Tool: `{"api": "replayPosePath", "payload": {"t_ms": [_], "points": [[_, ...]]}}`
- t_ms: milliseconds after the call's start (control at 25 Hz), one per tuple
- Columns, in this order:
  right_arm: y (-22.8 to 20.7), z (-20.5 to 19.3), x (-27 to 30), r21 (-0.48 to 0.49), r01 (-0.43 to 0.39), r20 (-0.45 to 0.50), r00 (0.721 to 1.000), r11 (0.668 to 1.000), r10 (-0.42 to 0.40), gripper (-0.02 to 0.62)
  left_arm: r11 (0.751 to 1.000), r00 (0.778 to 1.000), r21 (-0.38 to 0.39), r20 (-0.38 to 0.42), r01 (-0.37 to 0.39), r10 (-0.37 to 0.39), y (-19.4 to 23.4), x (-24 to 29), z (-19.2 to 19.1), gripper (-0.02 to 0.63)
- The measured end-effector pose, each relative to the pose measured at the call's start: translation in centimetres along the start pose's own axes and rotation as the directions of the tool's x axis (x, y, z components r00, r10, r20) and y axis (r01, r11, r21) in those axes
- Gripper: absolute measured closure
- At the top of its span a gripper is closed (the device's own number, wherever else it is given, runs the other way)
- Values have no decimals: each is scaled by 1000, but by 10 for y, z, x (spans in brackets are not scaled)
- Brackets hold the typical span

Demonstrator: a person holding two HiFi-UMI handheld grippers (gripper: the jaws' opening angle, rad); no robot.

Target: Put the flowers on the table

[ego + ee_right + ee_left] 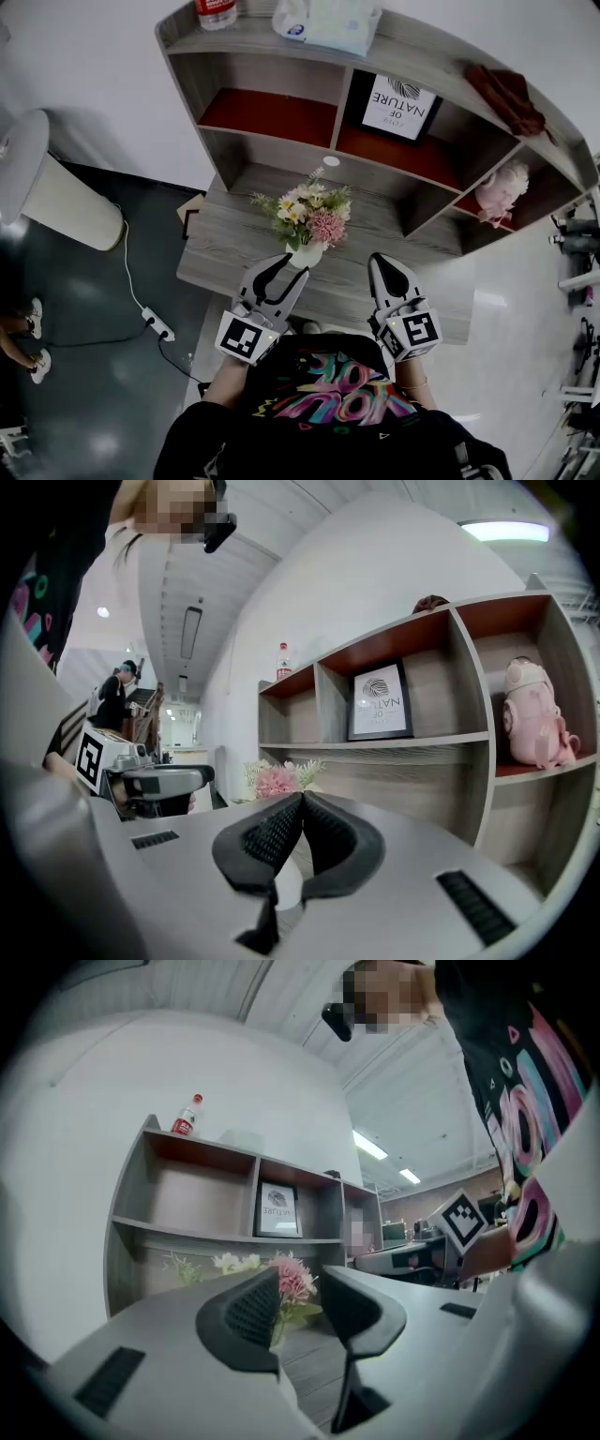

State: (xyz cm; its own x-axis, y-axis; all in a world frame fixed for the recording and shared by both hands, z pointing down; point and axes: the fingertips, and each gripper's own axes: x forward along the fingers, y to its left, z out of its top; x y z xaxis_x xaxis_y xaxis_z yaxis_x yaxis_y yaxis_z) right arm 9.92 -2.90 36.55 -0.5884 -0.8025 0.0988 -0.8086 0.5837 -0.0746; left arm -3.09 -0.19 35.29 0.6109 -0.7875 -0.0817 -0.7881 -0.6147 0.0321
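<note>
A bunch of pink, white and yellow flowers (307, 214) stands in a small white vase (308, 254) on the grey wooden desk (225, 248), near its front edge. My left gripper (286, 265) points at the vase from the near side. Its jaws stand partly apart, with the vase right at its fingertips and no pad plainly pressing on it. In the left gripper view the pink bloom (293, 1279) shows through the gap of the left gripper (298, 1285). My right gripper (380, 262) hovers to the right of the vase, shut and empty. The right gripper view shows the right gripper (302, 800) with the flowers (277, 780) off to its left.
Behind the desk a shelf unit holds a framed print (401, 105), a pink plush toy (501, 190) and a brown cloth (506, 94). On its top stand a red-capped bottle (216, 11) and a tissue pack (328, 21). A white bin (52, 192) and a power strip (157, 324) are on the floor at left.
</note>
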Motion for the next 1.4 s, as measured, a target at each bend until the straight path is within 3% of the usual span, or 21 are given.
{"api": "replayPosePath", "payload": {"t_ms": [200,360,960,1400], "points": [[1,1,0,-18,-4,-3,1000,1000,4,578,999,998,-29,-66,13,-15,-7,-6,-8,539],[6,0,1,20,-9,7,1000,1000,8,578,999,997,-44,-77,11,-15,-5,-9,-10,566],[0,-16,10,-7,-1,-62,998,1000,0,580,998,992,-66,-126,-11,3,23,-4,-23,581],[-7,-22,14,-4,12,-81,997,1000,-12,580,998,989,-58,-146,23,-31,24,2,-28,581]]}}
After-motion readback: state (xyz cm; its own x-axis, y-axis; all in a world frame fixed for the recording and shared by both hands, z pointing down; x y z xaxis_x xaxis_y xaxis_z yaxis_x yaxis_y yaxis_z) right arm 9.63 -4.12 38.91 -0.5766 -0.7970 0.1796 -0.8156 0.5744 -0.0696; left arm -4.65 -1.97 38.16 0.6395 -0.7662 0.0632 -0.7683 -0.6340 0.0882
